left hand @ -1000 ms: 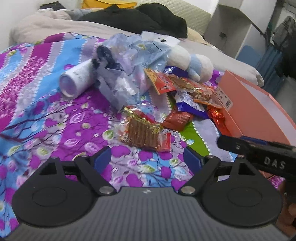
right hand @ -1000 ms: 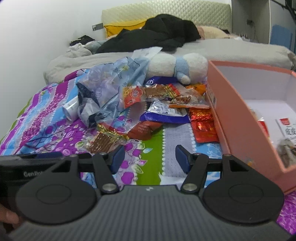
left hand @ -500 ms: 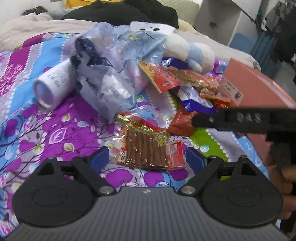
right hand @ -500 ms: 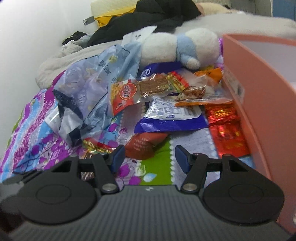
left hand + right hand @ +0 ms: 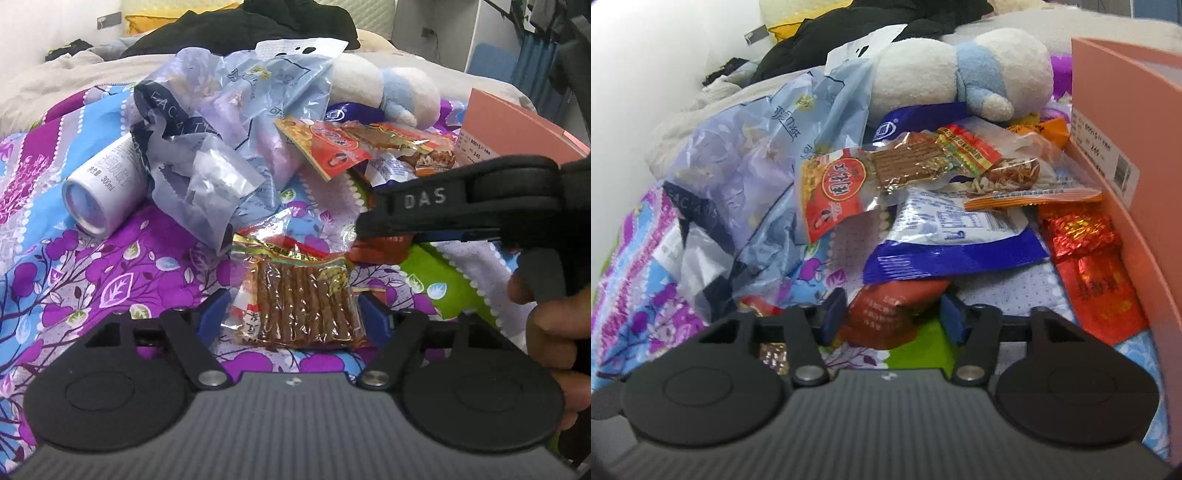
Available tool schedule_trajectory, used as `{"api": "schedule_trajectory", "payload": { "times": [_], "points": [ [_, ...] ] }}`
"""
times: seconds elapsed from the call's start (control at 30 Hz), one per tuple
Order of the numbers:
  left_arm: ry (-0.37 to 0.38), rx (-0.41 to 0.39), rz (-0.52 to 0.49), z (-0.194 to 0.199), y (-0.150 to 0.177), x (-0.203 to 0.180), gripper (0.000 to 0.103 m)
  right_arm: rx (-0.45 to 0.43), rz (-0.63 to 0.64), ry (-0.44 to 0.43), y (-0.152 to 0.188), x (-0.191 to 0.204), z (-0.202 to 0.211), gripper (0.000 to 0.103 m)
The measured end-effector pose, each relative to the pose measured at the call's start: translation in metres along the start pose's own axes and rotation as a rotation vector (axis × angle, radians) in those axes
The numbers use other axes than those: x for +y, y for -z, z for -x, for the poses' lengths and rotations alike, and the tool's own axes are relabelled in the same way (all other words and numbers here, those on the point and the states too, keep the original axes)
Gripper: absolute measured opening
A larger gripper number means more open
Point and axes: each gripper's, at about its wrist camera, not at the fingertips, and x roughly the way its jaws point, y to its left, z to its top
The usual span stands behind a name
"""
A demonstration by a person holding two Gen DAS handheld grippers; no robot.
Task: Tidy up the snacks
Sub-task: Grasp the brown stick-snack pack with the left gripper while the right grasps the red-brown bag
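Snacks lie heaped on a flowered bedspread [image 5: 92, 288]. My left gripper [image 5: 292, 317] is low over a clear packet of brown sticks [image 5: 299, 295]. The packet lies between the blue fingers [image 5: 212, 314] and the jaws are closing; the pads stand just off its edges. My right gripper [image 5: 892, 315] straddles a red-brown packet [image 5: 882, 306], jaws closing, with no clear press on it. In the left wrist view the right gripper's black body [image 5: 443, 206] crosses above that packet, held by a hand [image 5: 554, 332]. A pink box [image 5: 1126, 110] stands at the right.
Behind lie a red stick packet [image 5: 849, 188], a blue-white packet [image 5: 953, 240], red foil packets [image 5: 1089, 266], a plush toy [image 5: 942, 70], a crumpled blue plastic bag [image 5: 229, 110] and a white bottle [image 5: 99, 188] on its side. Dark clothes lie at the bed's far end.
Both grippers came forward and down onto the snack heap. Each now has a packet between its fingers, and both pairs of jaws have narrowed. The right gripper swung left across the left wrist view.
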Motion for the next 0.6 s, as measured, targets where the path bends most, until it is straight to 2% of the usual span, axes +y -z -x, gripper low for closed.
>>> {"api": "schedule_trajectory", "payload": {
  "times": [0.3,0.6],
  "points": [
    [0.017,0.012,0.055,0.019,0.004,0.003,0.075,0.02,0.007,-0.006,0.005,-0.009,0.028,0.046],
    [0.027,0.017,0.134,0.058,0.027,0.0,0.075,0.034,0.04,-0.012,0.025,-0.013,0.07,0.042]
  ]
}}
